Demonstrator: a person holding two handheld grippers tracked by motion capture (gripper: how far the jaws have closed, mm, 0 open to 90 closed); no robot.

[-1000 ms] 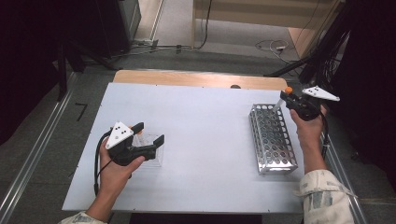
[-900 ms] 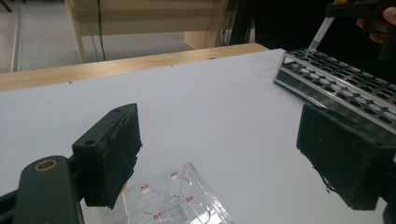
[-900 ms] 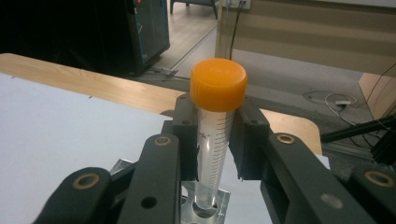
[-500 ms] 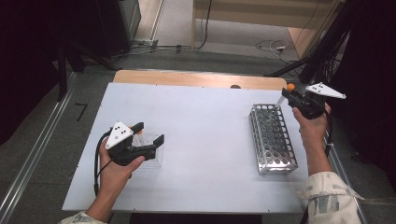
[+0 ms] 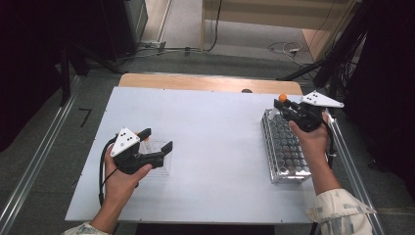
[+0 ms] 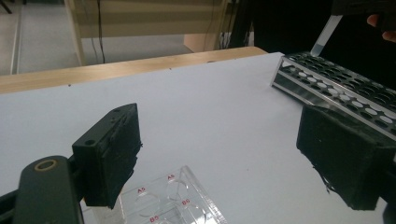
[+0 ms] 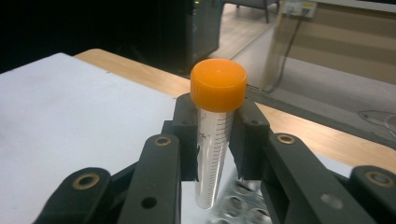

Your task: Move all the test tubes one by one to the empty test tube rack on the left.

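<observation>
My right gripper is shut on a clear graduated tube with an orange cap, held upright above the far end of the metal tube rack. The tube's tip hangs just over the rack's holes. At the left, my left gripper stands open with nothing between its jaws. It hovers over a clear plastic well plate marked with red labels. The rack lies off to the right in the left gripper view.
The white table top has a wooden strip along its far edge. Metal rails run on the floor at left and right. Cables lie on the floor beyond the table.
The right gripper has moved left and slightly up with the tube, from beyond the rack's far right corner to over its far end. The left gripper has stayed put.
</observation>
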